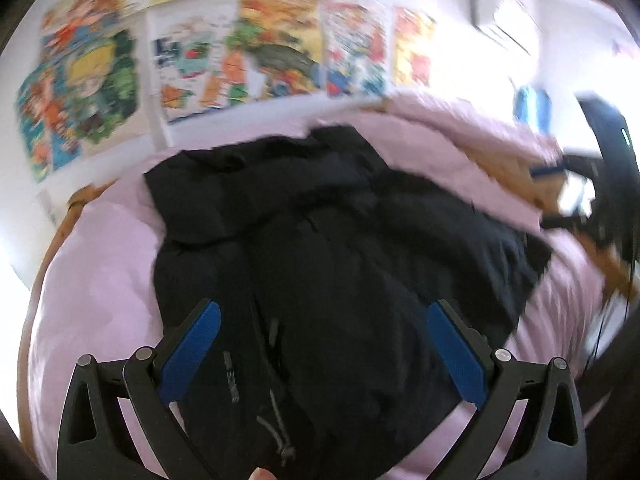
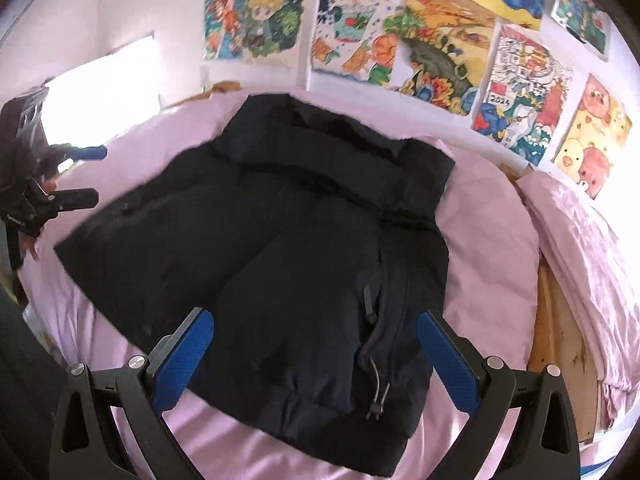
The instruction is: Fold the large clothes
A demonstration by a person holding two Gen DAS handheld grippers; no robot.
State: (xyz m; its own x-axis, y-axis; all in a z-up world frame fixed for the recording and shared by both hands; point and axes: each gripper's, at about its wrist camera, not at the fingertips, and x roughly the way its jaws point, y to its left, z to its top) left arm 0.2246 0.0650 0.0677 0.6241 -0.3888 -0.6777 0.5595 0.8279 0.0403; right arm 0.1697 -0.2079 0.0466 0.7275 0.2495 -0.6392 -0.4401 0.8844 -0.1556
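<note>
Evidently, only a start has been made on the folding. A dark puffer jacket [image 2: 280, 248] is spread on the pink bedsheet [image 2: 492, 240] of a bed, below a wall covered with colourful drawings [image 2: 440, 52]. One sleeve seems to have been laid across the body, though the dark fabric makes this hard to confirm; the collar end is seen towards the wall and the hem, with its drawcord [image 2: 376, 392], nearest the cameras. The left hand-held gripper [image 1: 322, 344] is held spread above the hem, with nothing pinched. The right hand-held gripper [image 2: 316, 352] is likewise held wide apart and empty. The remaining folds are judged still to be made.
</note>
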